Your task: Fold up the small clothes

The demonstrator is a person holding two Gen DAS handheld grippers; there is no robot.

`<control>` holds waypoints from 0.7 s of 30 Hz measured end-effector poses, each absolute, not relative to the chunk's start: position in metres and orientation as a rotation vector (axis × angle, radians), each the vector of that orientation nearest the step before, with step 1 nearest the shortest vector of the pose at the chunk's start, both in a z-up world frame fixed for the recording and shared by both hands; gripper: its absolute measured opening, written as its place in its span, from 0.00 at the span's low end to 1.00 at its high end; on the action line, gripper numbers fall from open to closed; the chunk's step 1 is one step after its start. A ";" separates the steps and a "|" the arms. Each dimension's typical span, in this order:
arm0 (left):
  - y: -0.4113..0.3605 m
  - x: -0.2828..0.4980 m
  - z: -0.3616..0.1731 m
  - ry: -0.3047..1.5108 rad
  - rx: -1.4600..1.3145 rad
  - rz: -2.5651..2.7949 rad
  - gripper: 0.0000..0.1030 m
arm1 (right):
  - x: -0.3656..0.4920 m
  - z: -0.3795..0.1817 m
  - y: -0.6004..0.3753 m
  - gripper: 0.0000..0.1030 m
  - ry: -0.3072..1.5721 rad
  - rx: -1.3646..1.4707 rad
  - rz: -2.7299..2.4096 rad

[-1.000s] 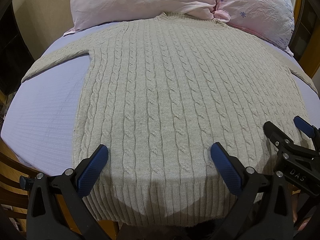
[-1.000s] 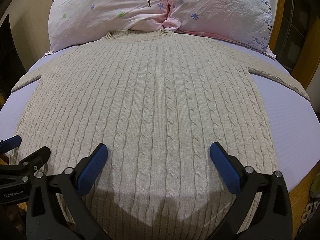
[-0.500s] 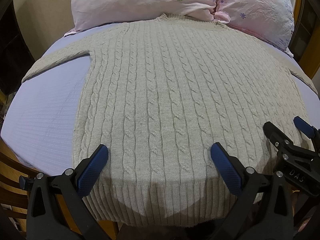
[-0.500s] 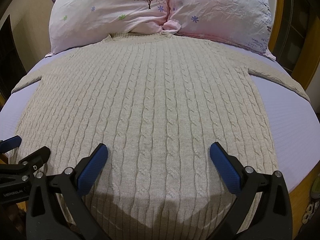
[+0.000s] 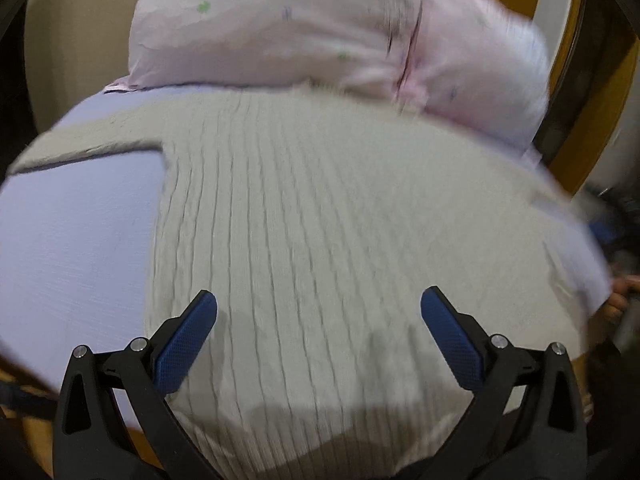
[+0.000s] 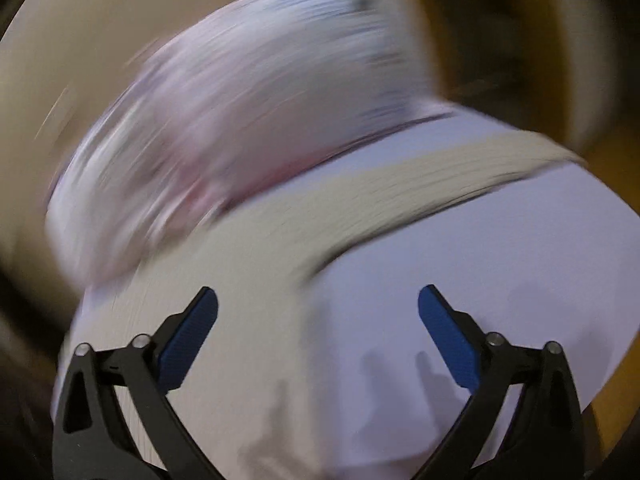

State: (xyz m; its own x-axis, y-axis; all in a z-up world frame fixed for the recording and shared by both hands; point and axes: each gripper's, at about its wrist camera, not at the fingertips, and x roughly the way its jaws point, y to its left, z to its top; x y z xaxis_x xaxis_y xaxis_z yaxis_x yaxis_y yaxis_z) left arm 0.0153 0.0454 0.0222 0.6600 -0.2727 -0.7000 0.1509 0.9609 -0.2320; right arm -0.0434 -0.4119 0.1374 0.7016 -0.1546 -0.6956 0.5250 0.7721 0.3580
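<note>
A beige cable-knit sweater (image 5: 328,216) lies flat, front up, on a lilac bed sheet (image 5: 76,248), neck toward the pillows. My left gripper (image 5: 318,332) is open and empty, above the sweater's lower left body. Its left sleeve (image 5: 88,140) stretches out to the left. In the blurred right wrist view, my right gripper (image 6: 318,332) is open and empty over the sheet (image 6: 500,264) beside the sweater's right side, with the right sleeve (image 6: 460,172) stretched out ahead.
Two pink floral pillows (image 5: 280,28) lie at the head of the bed, also in the right wrist view (image 6: 248,132). A wooden bed frame (image 5: 592,92) runs along the right. A hand (image 5: 618,300) shows at the bed's right edge.
Both grippers have moved fast; both views are blurred. The right gripper swung right, off the sweater body toward the right sleeve. The left gripper moved forward and tilted. Both stay open.
</note>
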 end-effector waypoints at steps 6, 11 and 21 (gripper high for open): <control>0.102 0.052 0.039 0.716 -0.324 -0.206 0.99 | -0.022 0.106 -0.577 0.60 0.707 0.838 -0.776; 0.134 0.071 0.047 0.693 -0.321 -0.057 0.99 | -0.010 0.079 -0.636 0.49 0.682 0.964 -0.895; 0.221 0.080 0.043 0.634 -0.490 0.159 0.99 | 0.017 0.117 -0.618 0.07 0.537 0.758 -0.803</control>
